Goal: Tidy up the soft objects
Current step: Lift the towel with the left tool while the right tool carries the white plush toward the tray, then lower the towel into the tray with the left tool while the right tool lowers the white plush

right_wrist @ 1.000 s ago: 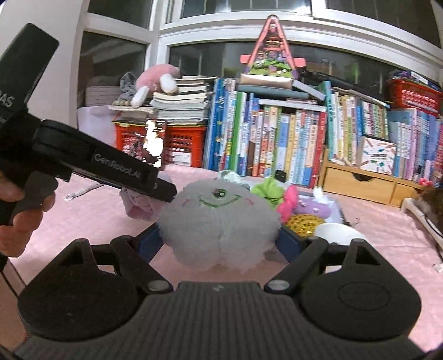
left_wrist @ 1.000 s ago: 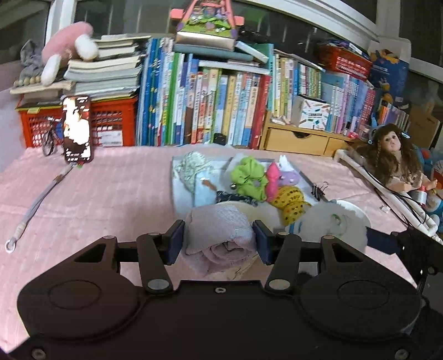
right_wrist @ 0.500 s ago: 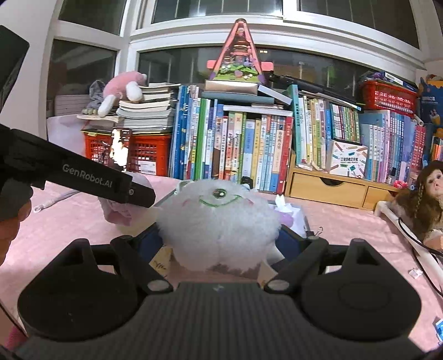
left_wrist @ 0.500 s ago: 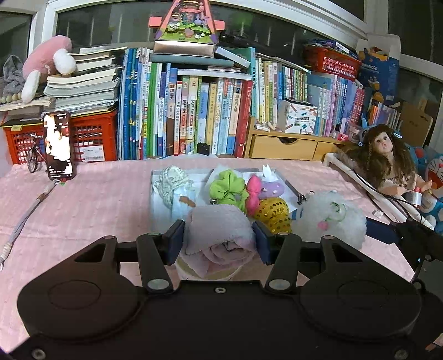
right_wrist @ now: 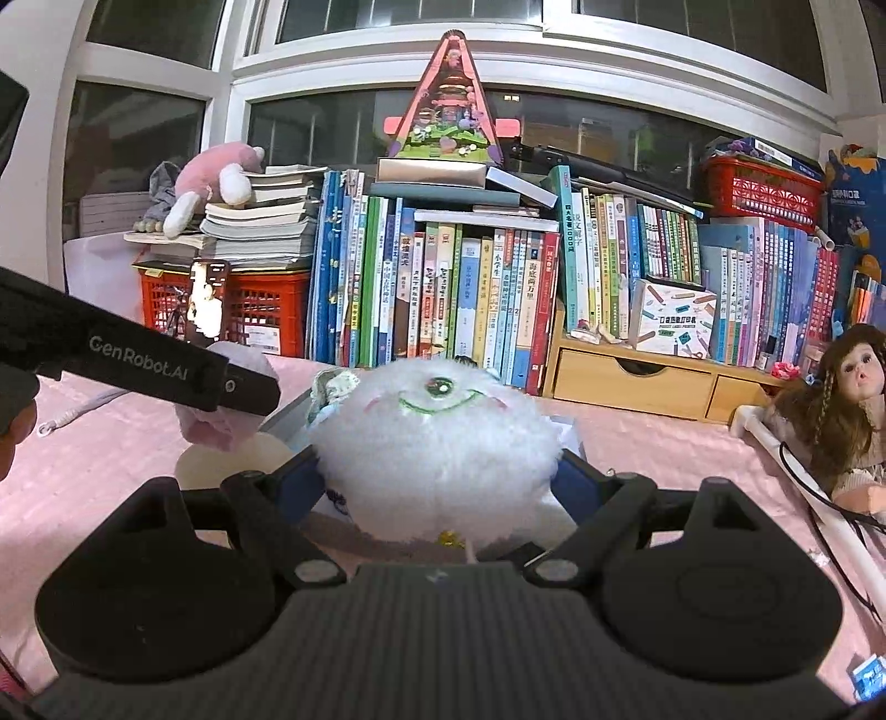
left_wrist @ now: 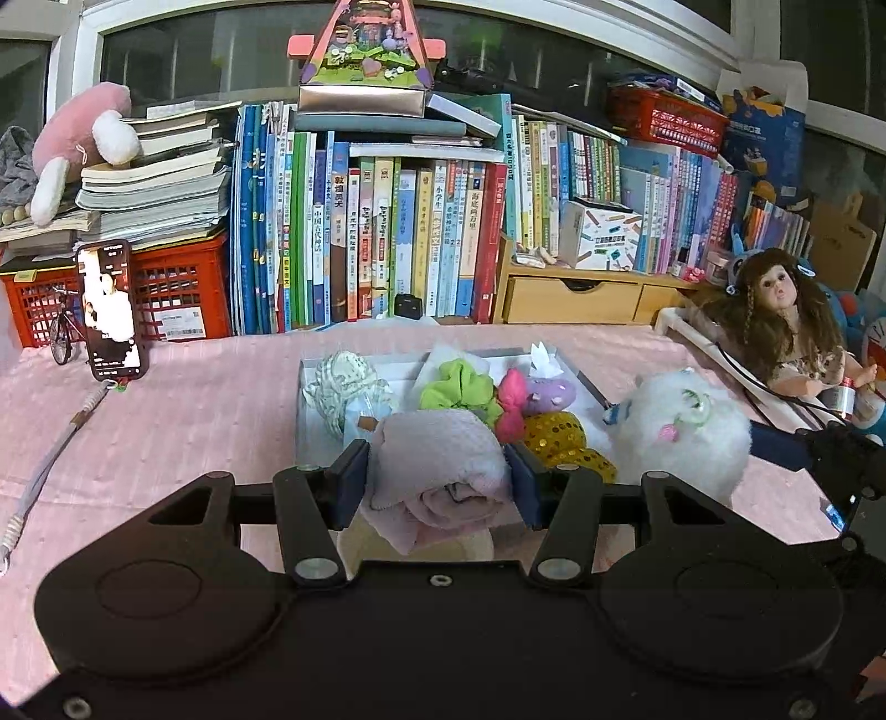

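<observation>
The left gripper point(left_wrist: 437, 476) has its jaws clamped on a rolled pink towel point(left_wrist: 440, 471), held above the pink bench point(left_wrist: 183, 421) just near of the tray point(left_wrist: 302, 387) of soft toys. Right of it, the right gripper point(right_wrist: 443, 487) grips a fluffy white plush point(right_wrist: 437, 437), jaws wide around it

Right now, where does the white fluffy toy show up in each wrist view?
Left wrist view: white fluffy toy at right of centre, beside the tray.
Right wrist view: white fluffy toy dead centre, gripped by the right tool.
Shared landmark: the triangular toy house on top of the books.
</observation>
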Available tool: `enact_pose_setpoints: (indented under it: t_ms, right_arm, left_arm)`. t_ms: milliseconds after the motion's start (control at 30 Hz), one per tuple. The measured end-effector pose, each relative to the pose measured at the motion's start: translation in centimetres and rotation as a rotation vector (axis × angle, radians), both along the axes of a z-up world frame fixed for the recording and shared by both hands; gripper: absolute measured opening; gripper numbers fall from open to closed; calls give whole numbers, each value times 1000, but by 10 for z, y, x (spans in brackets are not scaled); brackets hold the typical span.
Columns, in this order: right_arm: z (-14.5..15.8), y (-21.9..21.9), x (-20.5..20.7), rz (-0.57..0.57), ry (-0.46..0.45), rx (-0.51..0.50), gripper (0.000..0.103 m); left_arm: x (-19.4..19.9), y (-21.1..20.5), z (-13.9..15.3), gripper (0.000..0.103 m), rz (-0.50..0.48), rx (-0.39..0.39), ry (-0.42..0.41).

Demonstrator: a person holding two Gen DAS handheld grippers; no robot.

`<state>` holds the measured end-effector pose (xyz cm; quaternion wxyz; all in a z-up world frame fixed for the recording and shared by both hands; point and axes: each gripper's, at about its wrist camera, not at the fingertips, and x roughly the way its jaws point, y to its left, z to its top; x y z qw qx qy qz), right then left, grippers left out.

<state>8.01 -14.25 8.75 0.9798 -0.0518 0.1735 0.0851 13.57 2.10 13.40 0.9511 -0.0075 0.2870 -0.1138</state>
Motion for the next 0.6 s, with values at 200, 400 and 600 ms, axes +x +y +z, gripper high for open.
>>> enact_pose_setpoints:
  t_ms: [200,400,600]
  right_arm:
    - [7,-8,14,-15,7,-15,87]
    - [17,-20,37,-30,30,-30,87]
    - [23,-33,65,-54,69,-65,87]
  left_arm:
    - [20,4,4,50,21,11,18]
    - [53,8,11,50,48,42,48]
    - [89,14,9,50,74,61,111]
